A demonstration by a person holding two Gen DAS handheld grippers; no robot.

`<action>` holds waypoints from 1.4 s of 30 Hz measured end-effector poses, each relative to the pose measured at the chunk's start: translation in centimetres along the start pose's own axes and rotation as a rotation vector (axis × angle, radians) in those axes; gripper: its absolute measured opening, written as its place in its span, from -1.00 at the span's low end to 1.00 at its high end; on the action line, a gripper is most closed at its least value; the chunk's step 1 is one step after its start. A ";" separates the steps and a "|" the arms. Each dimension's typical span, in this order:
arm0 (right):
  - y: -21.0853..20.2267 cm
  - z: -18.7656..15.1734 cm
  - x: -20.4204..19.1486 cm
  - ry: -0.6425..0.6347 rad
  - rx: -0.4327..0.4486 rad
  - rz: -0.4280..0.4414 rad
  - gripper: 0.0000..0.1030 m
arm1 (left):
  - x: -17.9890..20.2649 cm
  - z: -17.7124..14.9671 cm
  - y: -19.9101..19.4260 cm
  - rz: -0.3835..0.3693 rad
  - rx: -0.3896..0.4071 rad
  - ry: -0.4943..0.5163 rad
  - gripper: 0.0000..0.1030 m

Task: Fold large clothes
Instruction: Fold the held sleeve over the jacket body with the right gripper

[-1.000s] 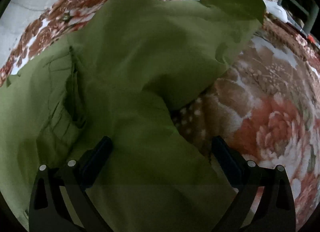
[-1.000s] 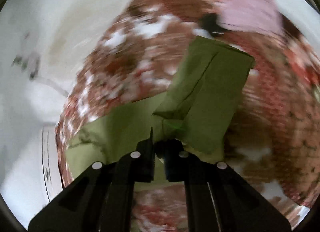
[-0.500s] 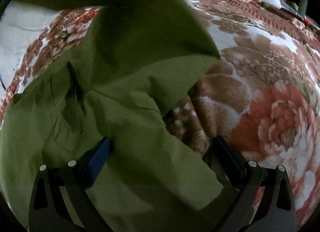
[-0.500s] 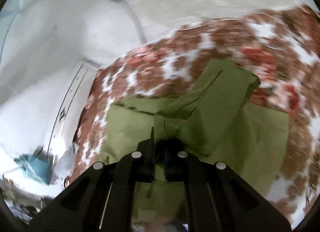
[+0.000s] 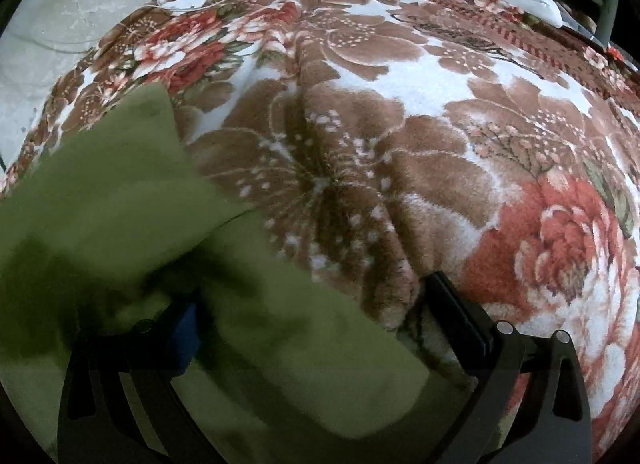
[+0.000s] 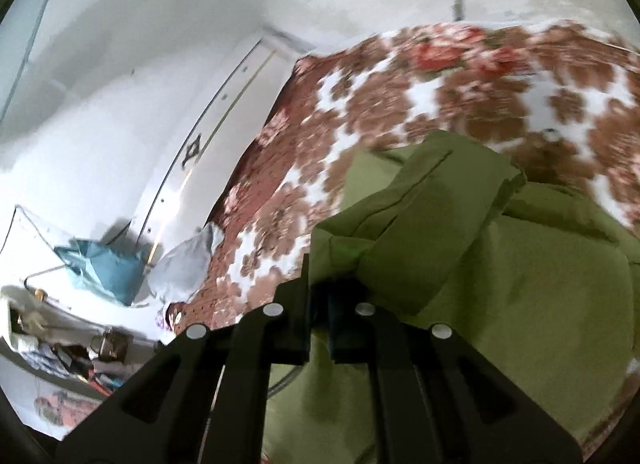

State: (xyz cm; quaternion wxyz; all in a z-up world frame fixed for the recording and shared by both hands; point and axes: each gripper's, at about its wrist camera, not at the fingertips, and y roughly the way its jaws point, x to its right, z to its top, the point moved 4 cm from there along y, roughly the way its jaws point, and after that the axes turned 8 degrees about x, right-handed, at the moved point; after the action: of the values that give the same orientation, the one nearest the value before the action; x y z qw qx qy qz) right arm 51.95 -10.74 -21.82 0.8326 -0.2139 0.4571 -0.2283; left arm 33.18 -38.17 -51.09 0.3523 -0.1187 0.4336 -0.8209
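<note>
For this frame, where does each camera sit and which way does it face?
Left wrist: on the left hand-held gripper, looking along its wide-apart fingers at the green garment and across the floral blanket.
Right wrist: on the right hand-held gripper, fingers closed on a bunched fold of the garment, facing the blanket's edge and a white wall.
Shared: the green garment and floral blanket; neither view shows the person's own body.

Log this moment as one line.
left gripper: open over garment | right gripper: shut on garment fold | surface: blanket
</note>
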 end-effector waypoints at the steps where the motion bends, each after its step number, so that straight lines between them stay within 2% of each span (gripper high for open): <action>1: 1.8 -0.3 -0.4 0.002 -0.022 0.005 -0.88 | 0.0 0.0 0.0 -0.001 -0.001 0.001 0.91; 4: 6.2 -1.8 -0.8 0.015 -0.082 0.008 -0.88 | 0.1 0.1 0.0 0.005 -0.003 0.018 0.92; 7: 10.8 -4.5 -0.3 0.026 -0.160 -0.013 -0.88 | 1.0 0.5 -0.7 0.081 0.034 0.137 0.92; 12: 13.8 -7.6 1.7 0.000 -0.236 -0.059 -0.88 | 1.5 0.9 -1.1 0.139 0.042 0.176 0.92; 18: 16.5 -9.8 3.3 -0.031 -0.267 -0.125 -0.88 | 0.6 1.4 0.7 0.043 -0.001 0.021 0.92; 23: 20.3 -11.4 3.2 -0.076 -0.307 -0.159 -0.88 | 0.6 1.2 0.8 0.016 -0.008 0.000 0.92; 28: 23.1 -10.4 2.9 -0.140 -0.279 -0.203 -0.87 | 0.1 0.5 0.0 -0.018 -0.033 -0.020 0.92; 29: 23.6 -9.8 3.1 -0.143 -0.266 -0.221 -0.83 | -0.1 0.4 -0.2 -0.025 -0.037 -0.026 0.90; 31: 24.2 -9.3 3.5 -0.118 -0.267 -0.225 -0.58 | -0.1 -0.2 -0.9 -0.024 -0.033 -0.032 0.90; 32: 24.4 -9.4 3.7 -0.081 -0.286 -0.207 -0.11 | -0.1 -0.6 -1.2 -0.011 -0.028 -0.027 0.90; 33: 24.5 -9.7 3.8 -0.046 -0.308 -0.177 0.49 | 0.2 -1.0 -1.4 0.005 -0.021 -0.014 0.90; 34: 24.5 -9.9 3.8 -0.025 -0.319 -0.162 0.70 | 0.5 -1.2 -1.6 0.015 -0.012 -0.005 0.90; 35: 24.2 -10.1 3.6 -0.011 -0.324 -0.169 0.82 | 0.7 -1.3 -1.7 0.022 -0.005 -0.003 0.90; 38: 22.6 -10.2 1.5 -0.085 -0.309 -0.228 0.91 | 0.8 -1.2 -1.8 0.019 -0.019 -0.015 0.90; 42: 19.3 -9.8 -1.9 -0.125 -0.259 -0.209 0.91 | 0.7 -1.2 -2.4 0.016 -0.060 -0.033 0.90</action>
State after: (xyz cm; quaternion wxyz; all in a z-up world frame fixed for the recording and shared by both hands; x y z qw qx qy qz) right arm 46.21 4.39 -36.29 0.7966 -0.3795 0.4054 -0.2388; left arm 30.91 -37.02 -49.96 0.3620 -0.1392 0.4532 -0.8026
